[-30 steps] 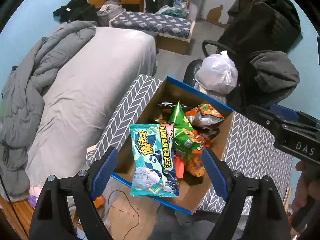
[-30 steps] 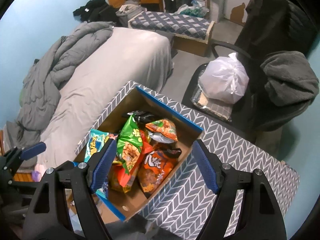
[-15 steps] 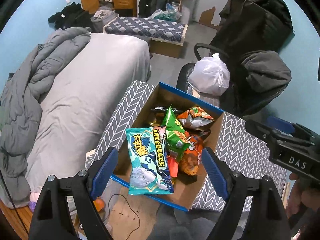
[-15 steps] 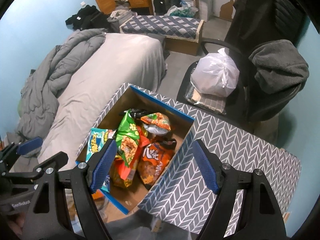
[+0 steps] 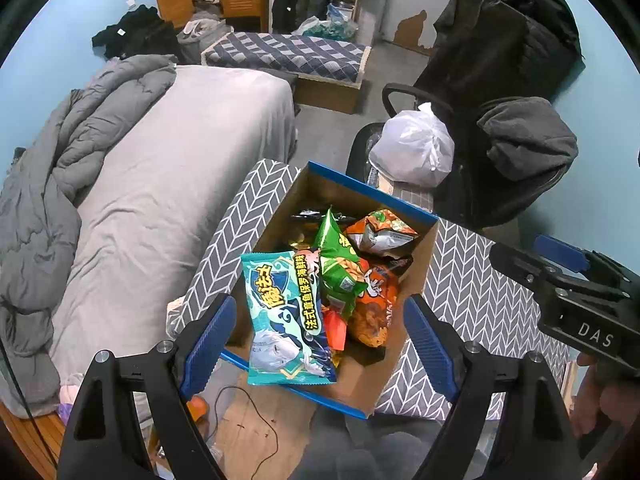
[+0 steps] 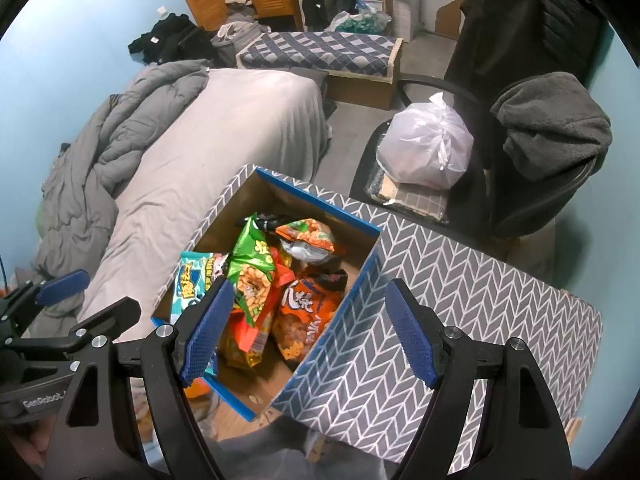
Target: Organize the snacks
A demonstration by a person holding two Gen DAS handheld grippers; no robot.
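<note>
An open box (image 5: 362,190) with a blue rim and grey chevron sides holds several snack bags. A teal fish-print bag (image 5: 282,316) lies at its near edge, beside a green bag (image 5: 338,264), an orange bag (image 5: 374,300) and a crumpled orange-green bag (image 5: 380,230). The box (image 6: 360,344) shows in the right wrist view with the green bag (image 6: 252,272) and orange bag (image 6: 306,316) inside. My left gripper (image 5: 318,338) is open and empty above the box's near edge. My right gripper (image 6: 308,328) is open and empty over the box. The right gripper also shows at the left wrist view's right edge (image 5: 560,280).
A bed with grey sheet and rumpled duvet (image 5: 132,184) lies left of the box. A black office chair (image 5: 512,148) with a white plastic bag (image 5: 414,148) on its seat stands behind it. A low patterned bench (image 5: 292,56) and wardrobe sit at the back.
Both grippers have drawn back and up from the box, which now looks smaller and lower in both views. Both stay open. The snacks have not moved.
</note>
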